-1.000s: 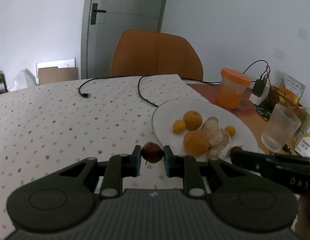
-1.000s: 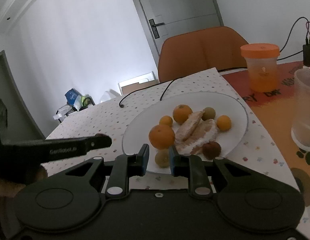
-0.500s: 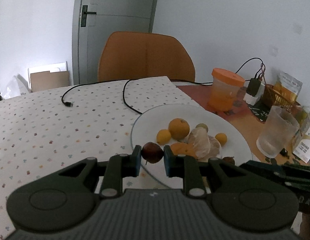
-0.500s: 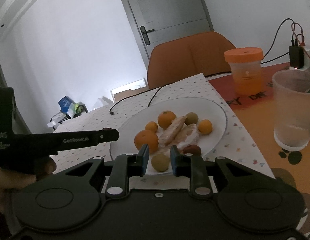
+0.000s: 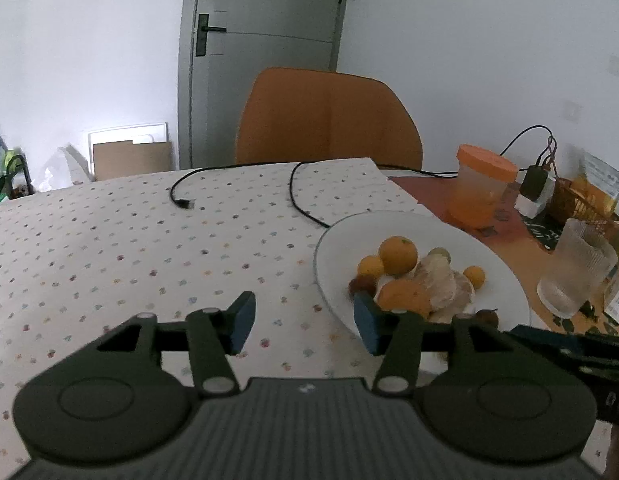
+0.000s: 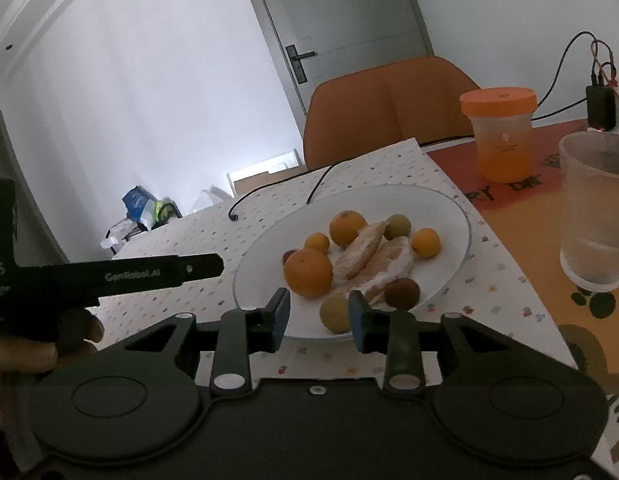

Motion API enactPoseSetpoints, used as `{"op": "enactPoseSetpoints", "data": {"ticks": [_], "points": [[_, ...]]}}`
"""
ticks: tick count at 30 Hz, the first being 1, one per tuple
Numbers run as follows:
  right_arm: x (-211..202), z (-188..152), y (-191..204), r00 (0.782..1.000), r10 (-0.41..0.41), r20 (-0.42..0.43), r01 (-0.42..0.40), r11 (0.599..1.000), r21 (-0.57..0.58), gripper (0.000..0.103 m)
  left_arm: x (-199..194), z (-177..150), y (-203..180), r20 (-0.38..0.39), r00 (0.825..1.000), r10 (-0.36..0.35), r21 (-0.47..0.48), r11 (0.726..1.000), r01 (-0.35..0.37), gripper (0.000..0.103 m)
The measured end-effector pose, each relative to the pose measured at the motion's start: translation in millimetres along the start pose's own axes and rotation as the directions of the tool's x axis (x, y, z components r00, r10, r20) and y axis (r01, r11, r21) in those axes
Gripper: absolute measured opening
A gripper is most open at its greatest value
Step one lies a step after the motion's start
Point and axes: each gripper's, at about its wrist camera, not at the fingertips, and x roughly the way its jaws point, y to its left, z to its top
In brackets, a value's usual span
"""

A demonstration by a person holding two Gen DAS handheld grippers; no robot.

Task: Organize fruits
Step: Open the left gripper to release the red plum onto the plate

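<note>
- Left wrist view: left tongs [image 5: 303,322] stand spread wide with nothing between them, hanging above the dotted tabletop [image 5: 149,248] just beside the near-left rim of the white plate [image 5: 505,276]. The fruits lie heaped on that plate: a large orange [image 5: 398,254], a smaller one [image 5: 370,267], peeled segments [image 5: 441,284], and a dark red fruit [image 5: 359,286] just past the right finger's tip, partly hidden by it.
- Same view: a black cable [image 5: 305,204] trails across the tabletop toward the plate's far rim, and a ribbed glass [image 5: 577,272] stands beyond the plate on the right.
- Right wrist view: right tongs [image 6: 318,322] are parted about halfway, over the plate's near edge. A pale green fruit [image 6: 336,314] sits on the plate between the fingers, close against the right one; whether the pad touches it I cannot tell, but it looks let go rather than gripped.
- Same view: a brown-red fruit [image 6: 402,293] lies just right of that finger, and the near orange [image 6: 308,273] just beyond the gap.
- Judgement: the step in hand looks like setting fruit down, and both tongs should come away straight back and upward, without closing, so no finger nudges the round fruit. The green one lies near the rim and could roll off; the right tongs should also stay clear of the glass.
</note>
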Motion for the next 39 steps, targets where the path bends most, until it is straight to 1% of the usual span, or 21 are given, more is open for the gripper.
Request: {"op": "enactPoseSetpoints", "data": {"ticks": [3, 5, 7, 9, 14, 16, 18, 20, 22, 25, 33, 39], "points": [[0.8, 0.2, 5.0, 1.000, -0.011, -0.001, 0.010, 1.000, -0.008, 0.042, -6.4, -3.2, 8.5, 0.001, 1.000, 0.012, -0.015, 1.000, -0.012, 0.057], [0.7, 0.1, 7.9, 1.000, -0.016, -0.001, 0.016, 1.000, -0.011, 0.046, -11.6, -5.8, 14.1, 0.001, 1.000, 0.023, -0.023, 0.999, -0.023, 0.063], [0.0, -0.5, 10.4, 1.000, -0.023, 0.001, 0.023, 1.000, -0.014, 0.054, -16.8, -8.5, 19.9, -0.001, 0.999, 0.043, -0.032, 0.999, -0.043, 0.067], [-1.4, -1.2, 13.1, 0.999, -0.036, 0.006, 0.036, 0.999, -0.019, 0.060, -21.8, -10.1, 23.7, -0.007, 0.998, 0.066, -0.042, 0.997, -0.066, 0.070], [-2.5, -1.6, 19.3, 0.999, -0.049, 0.003, 0.049, 0.998, -0.028, 0.068, -37.3, -15.5, 33.5, 0.011, 0.993, 0.117, -0.064, 0.991, -0.117, 0.084], [-3.2, -1.1, 21.2, 0.999, -0.051, 0.004, 0.051, 0.998, -0.026, 0.075, -42.5, -17.8, 37.9, 0.016, 0.992, 0.127, -0.069, 0.990, -0.126, 0.085], [-4.1, -0.7, 24.4, 0.998, -0.064, 0.006, 0.064, 0.998, -0.028, 0.080, -45.7, -19.5, 44.0, 0.013, 0.991, 0.131, -0.084, 0.988, -0.130, 0.086], [-4.6, -0.3, 28.5, 0.996, -0.085, 0.006, 0.085, 0.996, -0.035, 0.084, -49.4, -21.4, 50.7, 0.010, 0.991, 0.136, -0.104, 0.986, -0.134, 0.090], [-5.3, -0.2, 32.7, 0.995, -0.099, 0.005, 0.099, 0.994, -0.039, 0.091, -52.9, -23.2, 55.8, 0.011, 0.990, 0.140, -0.111, 0.984, -0.138, 0.093], [-6.6, -1.5, 40.0, 0.994, -0.105, 0.004, 0.105, 0.993, -0.046, 0.095, -60.7, -26.2, 62.1, 0.010, 0.990, 0.140, -0.111, 0.984, -0.138, 0.095], [-9.4, -6.0, 60.4, 0.994, -0.109, -0.008, 0.108, 0.992, -0.060, 0.103, -82.0, -33.2, 74.6, 0.009, 0.990, 0.144, -0.114, 0.983, -0.142, 0.100], [-15.2, -7.3, 73.1, 0.994, -0.105, -0.009, 0.104, 0.992, -0.071, 0.103, -97.2, -38.1, 80.8, 0.007, 0.988, 0.154, -0.118, 0.981, -0.152, 0.100]]}}
